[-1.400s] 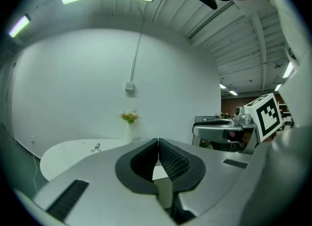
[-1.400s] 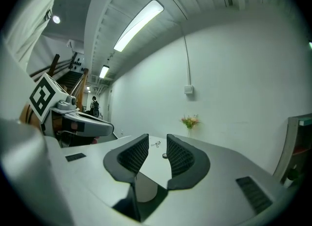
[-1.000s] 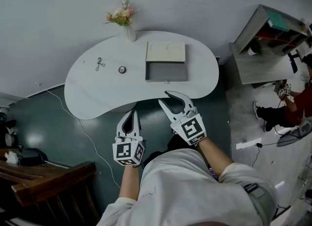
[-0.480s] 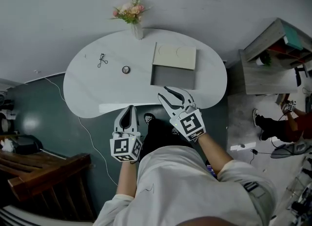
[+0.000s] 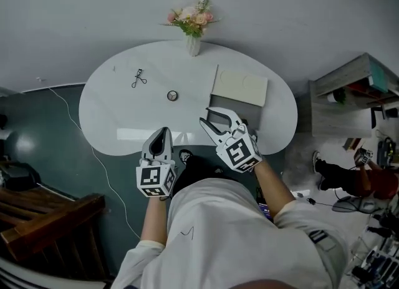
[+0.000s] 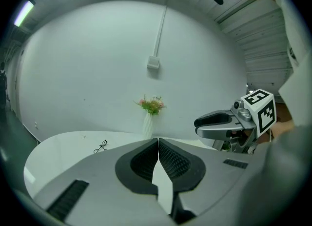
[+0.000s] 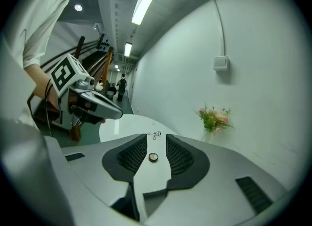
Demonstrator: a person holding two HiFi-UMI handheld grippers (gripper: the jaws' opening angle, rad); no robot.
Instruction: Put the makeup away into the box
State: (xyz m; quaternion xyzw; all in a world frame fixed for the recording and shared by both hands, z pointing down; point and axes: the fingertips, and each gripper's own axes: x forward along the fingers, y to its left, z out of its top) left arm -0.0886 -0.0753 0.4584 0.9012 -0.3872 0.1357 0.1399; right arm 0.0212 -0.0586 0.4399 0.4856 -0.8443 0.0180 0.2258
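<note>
The round compact (image 5: 172,95) lies flat in the middle of the bench (image 5: 118,125), and the eyelash curler (image 5: 138,78) lies farther out to its left, well apart from it. Both are outside the box (image 5: 246,110), which sits to the compact's right with its mouth open and its pale lid (image 5: 240,87) behind it toward the wall. As far as I can see, no makeup has gone in. A vase of flowers (image 5: 194,25) stands at the back edge, clear of everything I need.

I judge this to be the approach before the first pick. My right gripper (image 5: 209,118) hangs over the near edge of the bench, just in front of the box. Its jaws have just been opening and now stand spread with nothing between them. Through the gap I can sight the compact, with the curler beyond it, so I am roughly lined up on it but nowhere near touching. My left gripper (image 5: 161,137) hovers at the near edge too, its jaws pressed together and empty.

Next I should carry the right gripper forward and left to the compact and drop low to the surface. The jaws need to be wide enough to straddle the disc, then close on its rim. It is thin and flat, so I expect it to slip if I come in too high. The curler would suit my left gripper, which must open first.
</note>
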